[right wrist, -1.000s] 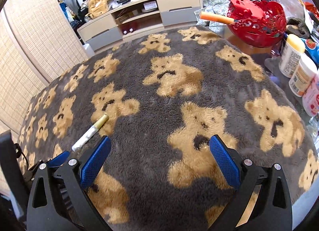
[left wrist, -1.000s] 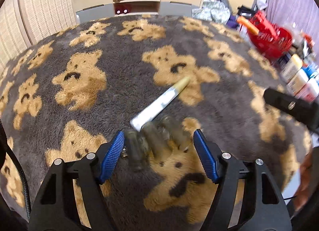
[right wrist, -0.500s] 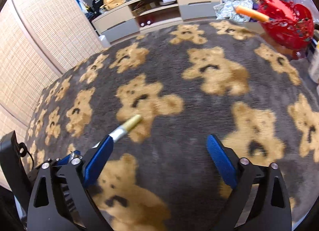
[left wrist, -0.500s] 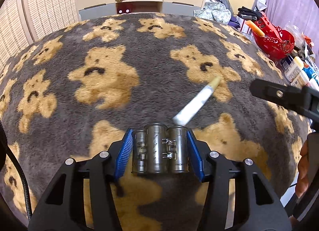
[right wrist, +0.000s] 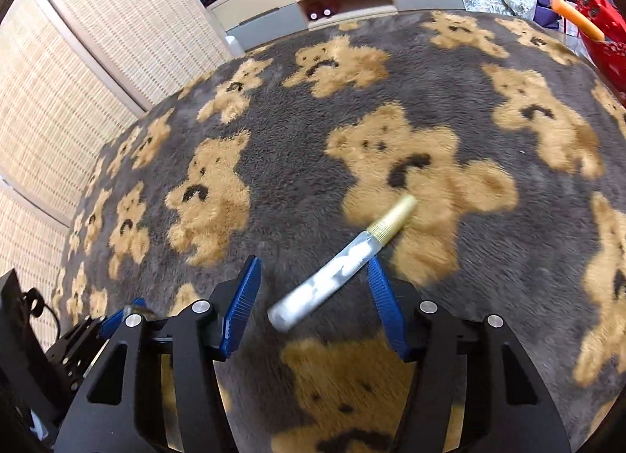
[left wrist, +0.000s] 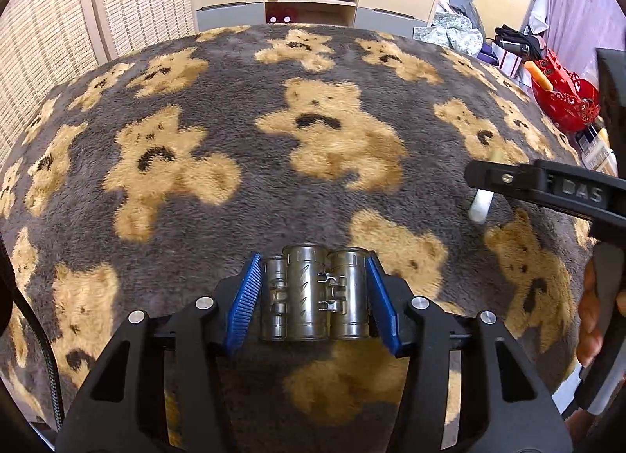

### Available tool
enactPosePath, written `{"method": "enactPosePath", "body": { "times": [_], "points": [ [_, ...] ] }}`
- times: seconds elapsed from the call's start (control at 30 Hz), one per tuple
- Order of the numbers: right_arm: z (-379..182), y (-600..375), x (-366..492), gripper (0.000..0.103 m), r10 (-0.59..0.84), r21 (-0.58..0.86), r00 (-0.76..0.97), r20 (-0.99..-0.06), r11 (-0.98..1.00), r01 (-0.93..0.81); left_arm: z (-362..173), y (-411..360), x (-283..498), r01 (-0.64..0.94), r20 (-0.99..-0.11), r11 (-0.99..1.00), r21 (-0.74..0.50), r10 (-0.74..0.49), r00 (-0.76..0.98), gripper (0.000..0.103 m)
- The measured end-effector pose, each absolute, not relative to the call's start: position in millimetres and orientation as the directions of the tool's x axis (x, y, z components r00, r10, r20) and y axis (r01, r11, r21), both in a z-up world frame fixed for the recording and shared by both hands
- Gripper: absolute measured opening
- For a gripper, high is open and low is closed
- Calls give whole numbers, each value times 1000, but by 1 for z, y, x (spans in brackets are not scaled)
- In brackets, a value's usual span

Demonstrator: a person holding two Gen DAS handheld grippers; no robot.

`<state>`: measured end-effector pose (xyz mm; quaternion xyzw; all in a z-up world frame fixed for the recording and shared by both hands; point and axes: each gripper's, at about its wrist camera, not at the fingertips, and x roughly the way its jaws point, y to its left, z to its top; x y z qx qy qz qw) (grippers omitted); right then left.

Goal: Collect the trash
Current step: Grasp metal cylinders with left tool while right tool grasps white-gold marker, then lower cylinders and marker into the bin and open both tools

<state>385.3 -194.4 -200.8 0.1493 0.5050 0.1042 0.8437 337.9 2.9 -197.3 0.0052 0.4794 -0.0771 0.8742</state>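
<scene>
Left black plastic two-finger gripper [left wrist: 312, 296]: triangular cut-outs in frame, ribbed blue pads [left wrist: 243, 304], four silver screw heads, black cable along left edge. Right black plastic two-finger gripper [right wrist: 313, 298]: same build, blue ribbed pads [right wrist: 240, 302], silver screws; side lettering "DAS". Bare-skinned hand [left wrist: 592, 320] on right grip.

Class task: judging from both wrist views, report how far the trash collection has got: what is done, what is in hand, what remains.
Done: the left claw is shut on the metal canister cluster. In hand: the open right claw straddles the gold-capped tube, which lies on the teddy-bear blanket. Left: gripping the tube and binning both; no bin is identifiable.
</scene>
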Motion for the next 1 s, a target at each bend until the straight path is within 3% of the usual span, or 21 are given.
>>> {"method": "enactPosePath", "body": {
  "times": [0.13, 0.27, 0.33, 1.0],
  "points": [
    [-203, -188, 393, 53, 294, 320, 482, -825, 947, -30, -199, 4, 342, 156, -836, 985, -70, -143, 530, 50],
    [-203, -181, 388, 21, 185, 186, 485, -855, 981, -46, -198, 2, 342, 167, -835, 982, -86, -162, 525, 50],
    [-203, -184, 382, 16, 172, 164, 482, -859, 985, -59, -199, -1, 338, 177, -837, 980, -88, -169, 520, 50],
    [-200, -225, 199, 14, 235, 242, 422, -875, 970, -40, -194, -30, 182, 284, -836, 945, -162, -284, 470, 50]
  ]
}}
